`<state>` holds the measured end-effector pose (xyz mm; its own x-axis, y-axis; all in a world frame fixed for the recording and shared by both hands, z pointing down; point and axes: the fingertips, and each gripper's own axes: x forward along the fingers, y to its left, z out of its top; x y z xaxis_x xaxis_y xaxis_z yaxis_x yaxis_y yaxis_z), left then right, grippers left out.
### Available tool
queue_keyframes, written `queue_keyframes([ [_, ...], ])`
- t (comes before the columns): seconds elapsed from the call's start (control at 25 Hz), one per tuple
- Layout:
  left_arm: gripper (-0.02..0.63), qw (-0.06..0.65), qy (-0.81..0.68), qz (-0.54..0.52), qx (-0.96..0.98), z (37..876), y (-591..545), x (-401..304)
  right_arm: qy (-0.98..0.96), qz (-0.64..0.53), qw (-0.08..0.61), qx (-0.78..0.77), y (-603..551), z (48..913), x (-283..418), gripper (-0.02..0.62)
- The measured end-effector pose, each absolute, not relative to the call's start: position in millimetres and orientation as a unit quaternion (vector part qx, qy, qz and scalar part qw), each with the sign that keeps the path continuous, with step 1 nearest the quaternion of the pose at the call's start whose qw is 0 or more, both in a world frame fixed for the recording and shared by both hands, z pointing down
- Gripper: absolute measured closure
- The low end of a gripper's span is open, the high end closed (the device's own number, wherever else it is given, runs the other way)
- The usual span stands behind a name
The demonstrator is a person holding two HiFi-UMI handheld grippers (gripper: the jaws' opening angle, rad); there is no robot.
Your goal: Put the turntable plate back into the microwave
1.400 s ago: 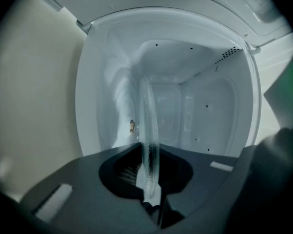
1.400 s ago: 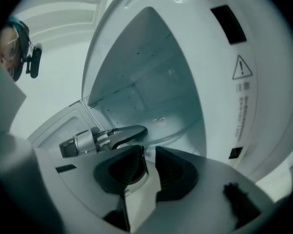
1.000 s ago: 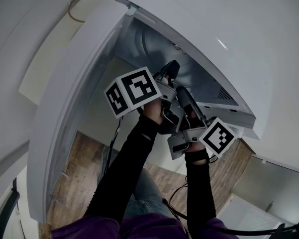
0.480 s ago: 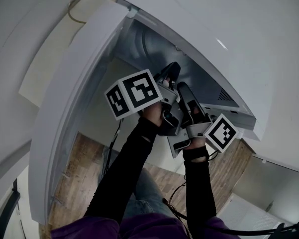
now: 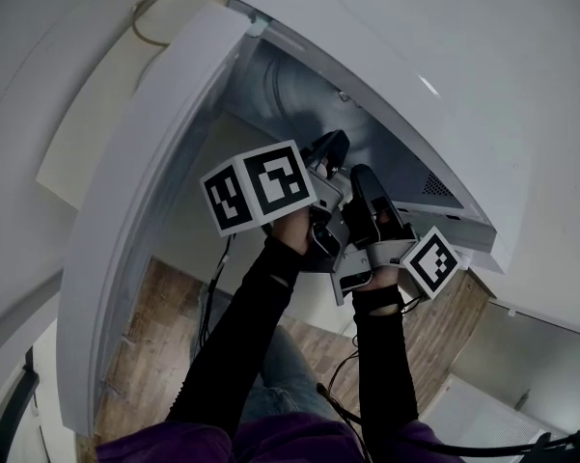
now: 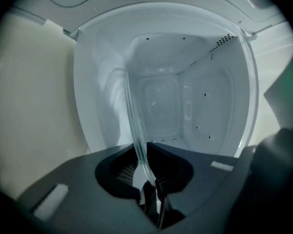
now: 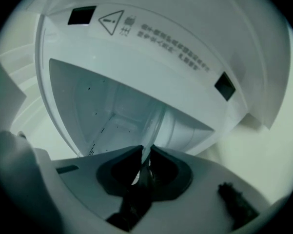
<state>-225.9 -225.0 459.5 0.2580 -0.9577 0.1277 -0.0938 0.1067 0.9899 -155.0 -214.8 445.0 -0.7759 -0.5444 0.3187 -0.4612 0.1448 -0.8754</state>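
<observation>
open: white microwave cavity (image 6: 161, 106), passable through to its back wall | left: swung-out white door (image 5: 140, 220) flanks the mouth | blocking: clear glass turntable plate (image 6: 133, 121) stands edge-on in the mouth, room to either side

My left claw (image 5: 330, 146) and right claw (image 5: 362, 177) are dark grey, each with 1 white cube patterned in black squares. The turntable plate (image 6: 135, 126) is clear glass. The microwave (image 7: 136, 57) is white, pale grey inside. My sleeves (image 5: 241, 336) are black; the floor (image 5: 150, 355) is brown wood grain.
</observation>
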Motion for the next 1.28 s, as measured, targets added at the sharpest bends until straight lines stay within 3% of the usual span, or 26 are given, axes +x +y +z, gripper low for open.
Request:
queue_keyframes([
  [0.44,0.495,0.559,-0.523,-0.387,0.514,472.2,-182.1,-244.8,0.744,-0.570,0.028,-0.349,-213.9,457.7,-151.8,0.537],
  [0.64,0.523,0.551,-0.562,-0.346,0.511,477.8,-167.5,-247.8,0.742,-0.568,0.027,-0.355,-216.6,459.7,-149.9,0.537],
  [0.68,0.600,0.552,-0.565,-0.335,0.513,480.4,-164.7,-245.4,0.743,-0.567,0.026,-0.355,-217.0,460.0,-149.5,0.537],
  [1.28,0.601,0.554,-0.512,-0.348,0.557,472.2,-179.8,-228.3,0.758,-0.545,-0.003,-0.358,-219.5,460.8,-150.5,0.535],
])
